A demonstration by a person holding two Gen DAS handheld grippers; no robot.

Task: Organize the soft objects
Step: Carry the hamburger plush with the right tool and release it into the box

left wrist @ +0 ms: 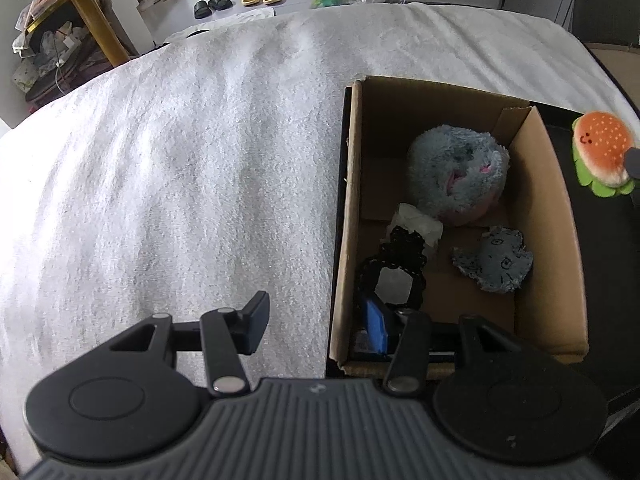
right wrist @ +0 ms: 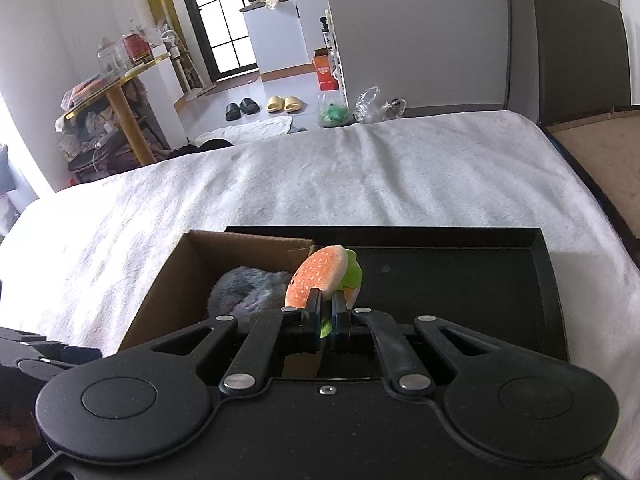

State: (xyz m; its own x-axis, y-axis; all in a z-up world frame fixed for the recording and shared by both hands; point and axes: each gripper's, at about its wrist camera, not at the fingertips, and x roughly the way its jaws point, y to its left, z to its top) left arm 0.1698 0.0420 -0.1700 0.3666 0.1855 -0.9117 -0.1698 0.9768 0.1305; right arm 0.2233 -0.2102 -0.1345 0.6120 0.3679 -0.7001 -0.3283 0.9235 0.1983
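A brown cardboard box [left wrist: 352, 208] sits on a black tray on the white bed. Inside lie a fluffy grey-blue plush [left wrist: 456, 176], a small grey-blue cloth piece [left wrist: 494, 260], a black lace item [left wrist: 396, 272] and a white crumpled piece [left wrist: 420, 224]. My left gripper [left wrist: 320, 320] is open and empty, straddling the box's near left wall. My right gripper [right wrist: 327, 312] is shut on a burger plush [right wrist: 320, 276] and holds it over the box's right wall [right wrist: 296, 246]. The burger plush also shows at the right edge of the left wrist view [left wrist: 602, 152].
The black tray [right wrist: 536, 272] extends right of the box. The white blanket [left wrist: 180, 180] covers the bed. Beyond the bed are slippers [right wrist: 285, 103], plastic bags [right wrist: 360, 108] and a cluttered round table [right wrist: 116, 80].
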